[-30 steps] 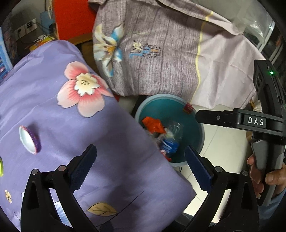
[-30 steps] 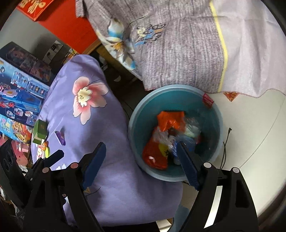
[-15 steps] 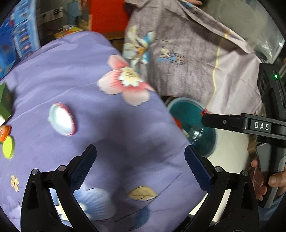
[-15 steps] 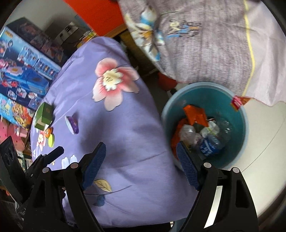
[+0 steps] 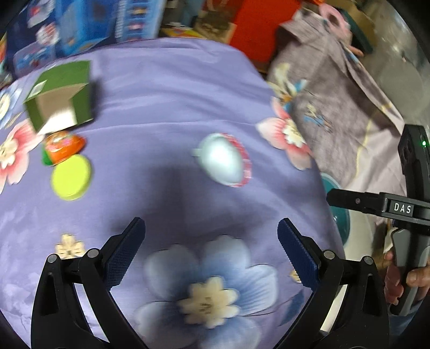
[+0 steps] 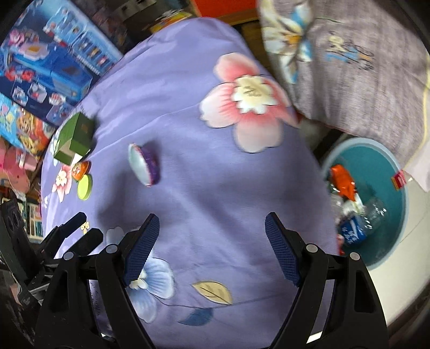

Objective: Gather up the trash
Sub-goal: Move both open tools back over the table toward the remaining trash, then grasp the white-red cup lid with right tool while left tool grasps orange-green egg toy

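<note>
Trash lies on a purple flowered cloth [image 5: 166, 107] [image 6: 188, 188]: a white foil lid with a purple-red rim [image 5: 224, 163] [image 6: 143, 163], a yellow-green cap [image 5: 71, 177] [image 6: 85, 187], an orange wrapper [image 5: 63, 146] [image 6: 79, 169] and a green carton [image 5: 63, 95] [image 6: 75, 138]. My left gripper [image 5: 211, 233] is open and empty, above the cloth short of the lid. My right gripper [image 6: 212, 228] is open and empty too, over the cloth. To its right stands a teal bin [image 6: 397, 214] [image 5: 340, 214] holding a plastic bottle [image 6: 360, 222] and an orange wrapper [image 6: 342, 180].
A grey-purple flowered cloth [image 5: 336, 107] [image 6: 349, 67] hangs behind the bin. Blue toy boxes [image 6: 48, 67] [image 5: 80, 24] stack up beyond the purple cloth. A hand [image 5: 397, 279] holds the right gripper's handle at the left wrist view's right edge. White floor [image 6: 403, 282] lies beside the bin.
Both grippers have swung left, away from the bin and over the purple cloth. The lid, cap, wrapper and carton have come into fuller view. Both stay open.
</note>
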Tool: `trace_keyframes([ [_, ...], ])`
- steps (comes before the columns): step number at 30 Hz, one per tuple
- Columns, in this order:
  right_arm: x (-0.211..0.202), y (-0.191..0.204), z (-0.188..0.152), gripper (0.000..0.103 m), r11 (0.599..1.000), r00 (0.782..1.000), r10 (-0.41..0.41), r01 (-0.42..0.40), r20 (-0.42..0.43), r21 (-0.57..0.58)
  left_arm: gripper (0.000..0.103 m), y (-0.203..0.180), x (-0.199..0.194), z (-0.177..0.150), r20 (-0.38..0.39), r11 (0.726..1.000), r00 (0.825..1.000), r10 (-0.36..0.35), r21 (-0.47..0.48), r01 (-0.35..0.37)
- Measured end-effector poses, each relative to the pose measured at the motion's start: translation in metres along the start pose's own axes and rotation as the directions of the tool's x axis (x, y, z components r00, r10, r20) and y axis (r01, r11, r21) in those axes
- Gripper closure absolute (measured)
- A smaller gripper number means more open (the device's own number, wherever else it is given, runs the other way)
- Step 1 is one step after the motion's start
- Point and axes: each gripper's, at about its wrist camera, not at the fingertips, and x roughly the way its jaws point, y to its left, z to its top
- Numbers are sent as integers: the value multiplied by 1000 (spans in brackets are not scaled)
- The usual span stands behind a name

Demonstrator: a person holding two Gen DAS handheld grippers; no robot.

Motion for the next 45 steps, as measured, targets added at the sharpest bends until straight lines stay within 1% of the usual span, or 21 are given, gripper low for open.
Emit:
trace_keyframes([
  [8, 34, 51, 14, 26, 998, 999, -18, 15, -51, -65, 4, 57, -10, 2, 19, 997, 999, 27, -77, -26],
  [15, 60, 87, 26, 26, 991, 997, -59, 53, -52, -120, 4, 103, -19, 2, 45, 990, 997, 63, -132, -57],
  [19, 76, 102, 32, 26, 983, 994, -107, 100, -35, -152, 4, 127, -22, 2, 50, 982, 996, 80, -174, -71],
  [21, 83, 109, 36, 26, 978, 991, -132, 128, -14, -166, 4, 140, -23, 2, 52, 977, 994, 91, -198, -79],
  [27, 99, 126, 42, 26, 957, 981, -190, 192, 27, -216, 4, 161, -22, 6, 49, 968, 994, 102, -235, -87],
  [28, 102, 128, 43, 27, 953, 979, -202, 204, 31, -223, 4, 162, -21, 7, 48, 968, 994, 100, -235, -86],
  [29, 105, 129, 43, 37, 950, 977, -210, 212, 34, -228, 4, 164, -20, 7, 47, 969, 994, 100, -232, -87],
  [30, 110, 130, 44, 51, 946, 974, -222, 223, 30, -236, 4, 164, -20, 8, 47, 969, 994, 102, -230, -88],
  [31, 113, 131, 45, 57, 944, 973, -229, 228, 25, -237, 4, 165, -19, 9, 48, 970, 993, 104, -227, -91],
  [32, 115, 130, 45, 60, 943, 971, -236, 235, 24, -237, 4, 166, -18, 10, 47, 970, 993, 105, -226, -92],
  [33, 114, 131, 46, 61, 940, 971, -238, 240, 39, -241, 4, 168, -18, 11, 46, 970, 993, 105, -227, -92],
  [35, 115, 133, 47, 62, 940, 972, -231, 233, 36, -250, 4, 172, -17, 13, 47, 968, 993, 106, -232, -92],
  [40, 111, 142, 49, 62, 952, 985, -174, 173, 20, -252, 4, 176, -17, 24, 66, 969, 991, 114, -227, -96],
  [45, 113, 147, 56, 62, 964, 993, -117, 108, -22, -241, 4, 175, -15, 40, 84, 976, 984, 158, -162, -143],
])
